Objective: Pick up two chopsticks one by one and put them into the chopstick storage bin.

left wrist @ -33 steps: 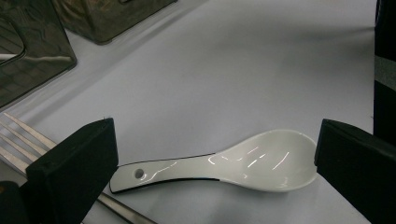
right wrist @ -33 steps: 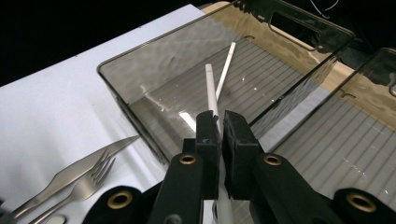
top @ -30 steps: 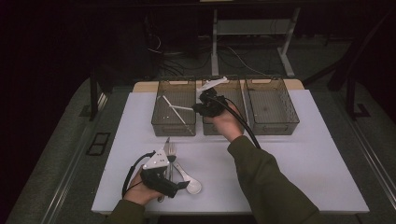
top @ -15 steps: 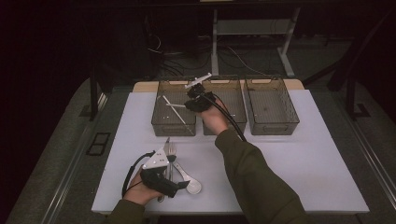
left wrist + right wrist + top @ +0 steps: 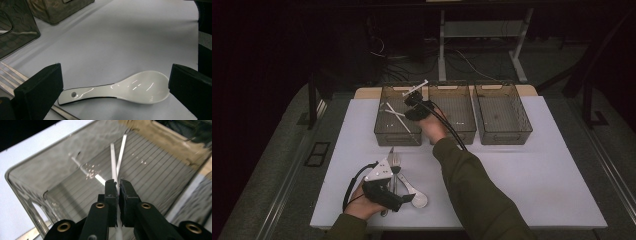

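My right gripper [image 5: 413,99] hangs over the left smoky plastic bin [image 5: 384,131], shut on a white chopstick [image 5: 418,85] whose end sticks out toward the back. In the right gripper view the jaws [image 5: 117,185] pinch that chopstick [image 5: 113,160] above the bin's ribbed floor [image 5: 150,177], where another white chopstick [image 5: 100,179] lies. My left gripper [image 5: 406,198] rests near the table's front edge, open. Between its pads in the left gripper view lies a white ceramic spoon [image 5: 140,86], untouched, with the left gripper [image 5: 115,80] straddling it.
Two more smoky bins, middle [image 5: 462,131] and right [image 5: 504,135], stand in a row at the back of the white table [image 5: 537,175]. Metal forks [image 5: 394,162] lie beside the left gripper; their tines [image 5: 10,73] reach past its left pad.
The right gripper has carried the chopstick leftward, from over the middle bin to over the left bin, and sunk a little. The left gripper has stayed put.
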Demonstrator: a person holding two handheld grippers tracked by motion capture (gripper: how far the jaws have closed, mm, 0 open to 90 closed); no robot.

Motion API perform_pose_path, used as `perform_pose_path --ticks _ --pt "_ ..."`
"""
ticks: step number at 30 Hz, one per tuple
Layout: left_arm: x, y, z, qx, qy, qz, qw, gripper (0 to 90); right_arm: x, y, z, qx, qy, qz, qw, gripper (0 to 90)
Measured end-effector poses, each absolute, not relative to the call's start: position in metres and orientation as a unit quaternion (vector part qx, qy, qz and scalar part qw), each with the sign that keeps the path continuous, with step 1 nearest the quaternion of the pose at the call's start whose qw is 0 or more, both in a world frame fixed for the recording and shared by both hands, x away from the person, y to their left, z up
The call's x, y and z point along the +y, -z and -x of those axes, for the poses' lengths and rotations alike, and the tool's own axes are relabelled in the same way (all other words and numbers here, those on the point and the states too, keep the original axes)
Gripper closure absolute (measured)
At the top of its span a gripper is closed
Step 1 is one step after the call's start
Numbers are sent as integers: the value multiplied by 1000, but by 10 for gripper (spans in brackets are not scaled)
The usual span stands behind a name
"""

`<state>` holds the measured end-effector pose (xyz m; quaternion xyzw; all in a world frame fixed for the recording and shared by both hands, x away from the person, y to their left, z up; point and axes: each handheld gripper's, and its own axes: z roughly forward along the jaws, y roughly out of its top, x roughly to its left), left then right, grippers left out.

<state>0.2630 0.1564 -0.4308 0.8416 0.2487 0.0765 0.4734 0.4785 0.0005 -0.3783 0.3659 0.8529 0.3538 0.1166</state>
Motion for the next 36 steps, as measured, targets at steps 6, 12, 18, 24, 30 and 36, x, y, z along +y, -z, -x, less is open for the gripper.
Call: perform_pose_path --ticks 6,12,18,24,30,36 --pt "155 431 -263 247 -76 -843 471 0 2 381 -479 856 -351 -365 103 842" --pt "156 431 -263 247 -76 -843 472 0 5 383 -477 861 -351 -357 91 800" --pt "156 431 -263 248 -76 -843 472 0 1 375 -473 860 -363 -348 86 704" --pt "156 431 -263 249 -78 -843 471 0 -7 362 -466 857 -382 -341 61 615" --pt "156 432 -263 251 -76 -842 471 0 -24 350 -444 863 -389 -317 62 825" --pt "156 432 -264 250 -80 -845 467 0 -48 346 -424 867 -391 -303 59 900"
